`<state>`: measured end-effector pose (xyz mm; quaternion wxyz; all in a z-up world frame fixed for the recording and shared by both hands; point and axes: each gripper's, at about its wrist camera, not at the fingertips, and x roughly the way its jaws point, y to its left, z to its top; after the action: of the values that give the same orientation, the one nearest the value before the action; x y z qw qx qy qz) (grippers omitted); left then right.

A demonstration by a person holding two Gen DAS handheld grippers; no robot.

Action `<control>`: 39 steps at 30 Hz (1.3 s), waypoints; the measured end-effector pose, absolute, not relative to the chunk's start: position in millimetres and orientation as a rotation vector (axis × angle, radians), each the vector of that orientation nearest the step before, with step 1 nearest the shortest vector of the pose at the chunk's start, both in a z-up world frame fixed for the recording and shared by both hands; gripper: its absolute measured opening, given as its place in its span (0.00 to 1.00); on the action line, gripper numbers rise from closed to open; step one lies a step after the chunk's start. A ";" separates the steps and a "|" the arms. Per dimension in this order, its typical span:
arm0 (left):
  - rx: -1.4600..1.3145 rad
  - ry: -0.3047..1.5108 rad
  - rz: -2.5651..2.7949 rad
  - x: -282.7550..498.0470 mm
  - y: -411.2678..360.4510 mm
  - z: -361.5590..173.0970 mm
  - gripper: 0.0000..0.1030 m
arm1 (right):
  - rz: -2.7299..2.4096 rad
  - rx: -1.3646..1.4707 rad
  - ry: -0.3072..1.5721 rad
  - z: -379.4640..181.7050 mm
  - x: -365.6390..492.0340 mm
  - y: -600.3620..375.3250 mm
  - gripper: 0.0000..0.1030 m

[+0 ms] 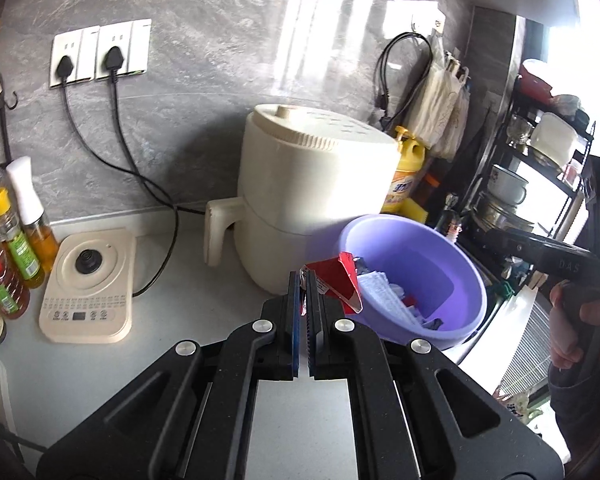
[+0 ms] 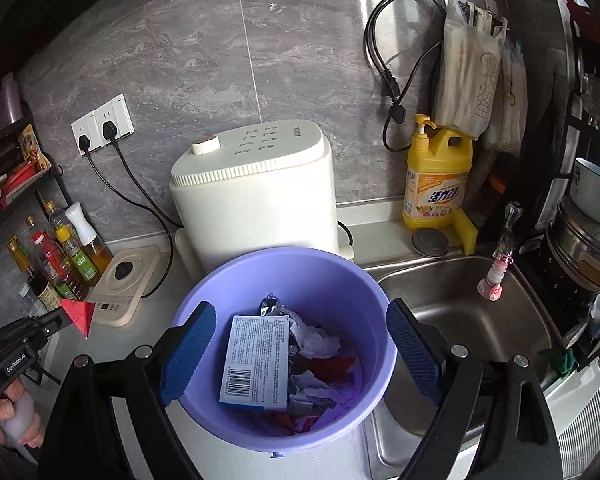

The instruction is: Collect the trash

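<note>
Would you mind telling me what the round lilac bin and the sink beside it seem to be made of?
The round lilac bin looks like moulded plastic: opaque, even colour, soft satin sheen, smooth rounded rim. The sink looks like brushed stainless steel: grey metallic surface with blurred reflections, though the exact metal cannot be confirmed.

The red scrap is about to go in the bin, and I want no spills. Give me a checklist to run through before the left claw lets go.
1. Left claw is shut on the red wrapper: ok.
2. Wrapper is over the purple bin: not ok; in the right wrist view it hangs left of the rim, over the counter.
3. Bin stands upright with its mouth open: ok.
4. Room in the bin: ok; the box and crumpled scraps lie low inside.
5. Right claw is open and holds nothing: ok.
6. Right claw clear of the drop path: cannot tell; its fingers straddle the bin in its own view.
</note>
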<state>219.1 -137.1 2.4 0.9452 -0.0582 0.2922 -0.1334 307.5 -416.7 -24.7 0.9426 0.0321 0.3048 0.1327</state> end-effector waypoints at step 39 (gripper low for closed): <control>-0.224 0.586 -0.056 222.1 -165.1 19.7 0.93 | 0.471 0.152 0.721 -50.3 339.1 -458.6 0.89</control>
<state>222.1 -165.1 19.7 0.9508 -0.1103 0.2882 -0.0276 339.1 -458.6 -50.3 0.9058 0.0736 0.3493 0.2281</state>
